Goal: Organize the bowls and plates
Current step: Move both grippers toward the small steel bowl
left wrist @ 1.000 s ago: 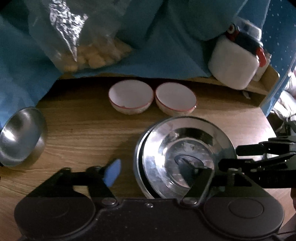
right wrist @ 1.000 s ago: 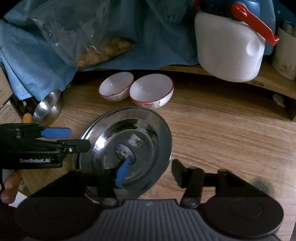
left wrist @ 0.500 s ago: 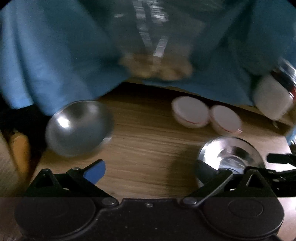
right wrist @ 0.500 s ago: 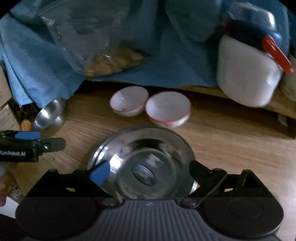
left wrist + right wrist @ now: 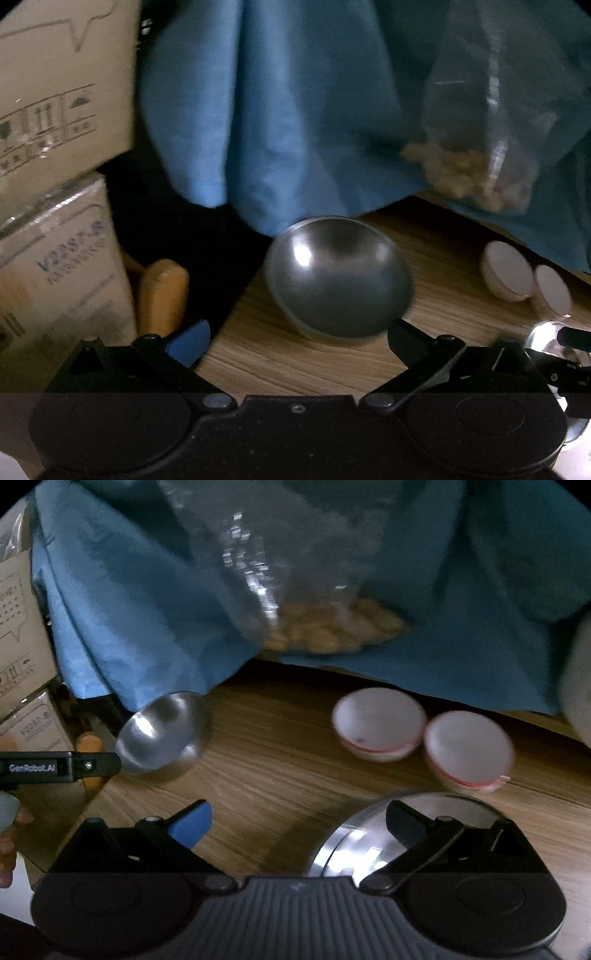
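Note:
A steel bowl (image 5: 338,277) stands near the wooden table's left edge, just ahead of my left gripper (image 5: 295,339). That gripper is open and holds nothing. Two white red-rimmed bowls (image 5: 508,271) (image 5: 552,291) sit side by side farther right. In the right wrist view my right gripper (image 5: 299,821) hangs over bare wood, its jaws opening with nothing between them. Its black finger overlaps the stacked steel plates (image 5: 354,842). The white bowls (image 5: 376,720) (image 5: 467,746) lie beyond, and the steel bowl (image 5: 162,734) is at the left, beside a finger (image 5: 88,766) of the left gripper.
A blue cloth (image 5: 295,110) hangs behind the table, with a clear bag of pale food pieces (image 5: 332,627) lying on it. Cardboard boxes (image 5: 55,258) and a wooden handle (image 5: 162,291) stand past the table's left edge. A white jug (image 5: 580,686) is at the far right.
Both grippers have opened wider and swung left, away from the steel plates they were at. The steel bowl has come to the middle of the left wrist view.

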Available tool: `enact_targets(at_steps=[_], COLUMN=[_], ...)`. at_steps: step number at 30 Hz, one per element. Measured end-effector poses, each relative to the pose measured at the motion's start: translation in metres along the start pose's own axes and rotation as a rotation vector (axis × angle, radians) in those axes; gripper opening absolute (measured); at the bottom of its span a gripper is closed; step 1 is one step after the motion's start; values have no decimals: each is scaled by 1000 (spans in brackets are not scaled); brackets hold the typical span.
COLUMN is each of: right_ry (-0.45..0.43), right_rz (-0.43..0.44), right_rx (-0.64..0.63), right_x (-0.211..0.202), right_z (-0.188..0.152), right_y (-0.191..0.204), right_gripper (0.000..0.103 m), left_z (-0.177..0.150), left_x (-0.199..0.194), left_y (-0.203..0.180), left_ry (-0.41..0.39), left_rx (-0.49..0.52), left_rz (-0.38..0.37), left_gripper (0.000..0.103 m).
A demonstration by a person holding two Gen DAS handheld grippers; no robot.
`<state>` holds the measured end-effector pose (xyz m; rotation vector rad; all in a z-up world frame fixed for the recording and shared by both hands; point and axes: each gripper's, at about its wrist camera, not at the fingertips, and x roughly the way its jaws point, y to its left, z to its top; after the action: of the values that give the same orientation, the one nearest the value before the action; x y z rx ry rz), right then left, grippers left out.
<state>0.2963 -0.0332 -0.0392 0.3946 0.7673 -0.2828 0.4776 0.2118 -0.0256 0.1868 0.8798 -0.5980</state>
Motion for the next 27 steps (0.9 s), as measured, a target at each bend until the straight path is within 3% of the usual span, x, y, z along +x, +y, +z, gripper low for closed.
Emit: enact_targets(at_steps=[8, 15, 18, 27], right_ry=[-10, 11, 39, 96], right_rz=[33, 28, 24, 71], right_rx=[-23, -46, -58, -52], right_x=[41, 74, 85, 103], right_z=[26, 47, 52, 52], right_y=[43, 60, 65, 72], right_gripper=[102, 101, 93, 67], left_z=[17, 30, 30, 28], left_x=[19, 36, 41, 50], left_y=[33, 44, 43, 37], left_ry=[29, 44, 56, 113], left_rx=[-7, -51, -54, -52], left_rz=[8, -45, -79, -166], left_gripper=[102, 101, 94, 51])
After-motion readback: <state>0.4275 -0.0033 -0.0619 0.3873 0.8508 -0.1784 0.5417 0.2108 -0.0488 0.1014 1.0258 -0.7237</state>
